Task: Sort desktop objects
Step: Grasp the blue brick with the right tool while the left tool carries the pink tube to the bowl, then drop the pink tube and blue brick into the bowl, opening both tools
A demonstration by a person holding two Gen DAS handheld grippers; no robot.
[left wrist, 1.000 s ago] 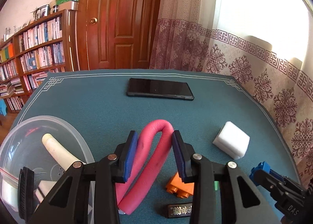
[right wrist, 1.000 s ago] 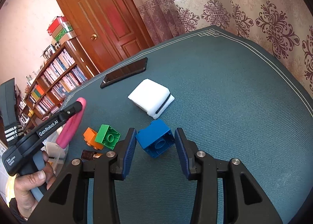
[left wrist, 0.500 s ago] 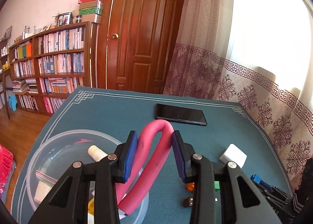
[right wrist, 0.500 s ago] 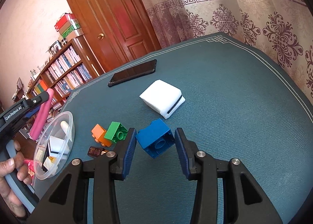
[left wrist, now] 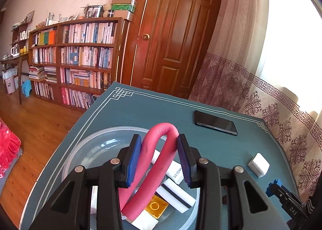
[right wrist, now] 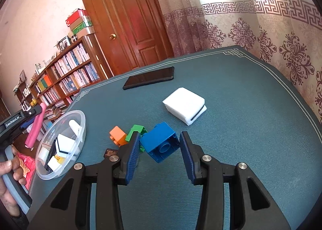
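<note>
Gripping a bent pink foam tube [left wrist: 159,161] between its blue pads, the left gripper [left wrist: 158,156] hangs above a clear bowl [left wrist: 84,149] at the left side of the green table [left wrist: 153,107]. Under the tube the bowl holds white erasers [left wrist: 175,171] and a yellow brick [left wrist: 156,205]. From the right wrist view, a hand [right wrist: 12,171] holds that gripper up beside the bowl, and the tube droops from it. The right gripper [right wrist: 160,156] is spread wide, low over the table, with a blue brick [right wrist: 161,141] between its pads; the left pad looks to touch the brick, while a gap shows at the right pad. Just left of the blue brick sit a green brick [right wrist: 136,130] and an orange brick [right wrist: 117,135], with a small dark card [right wrist: 110,152] near them. A white sponge [right wrist: 184,107] lies farther back, and a black phone [right wrist: 149,80] lies beyond it.
</note>
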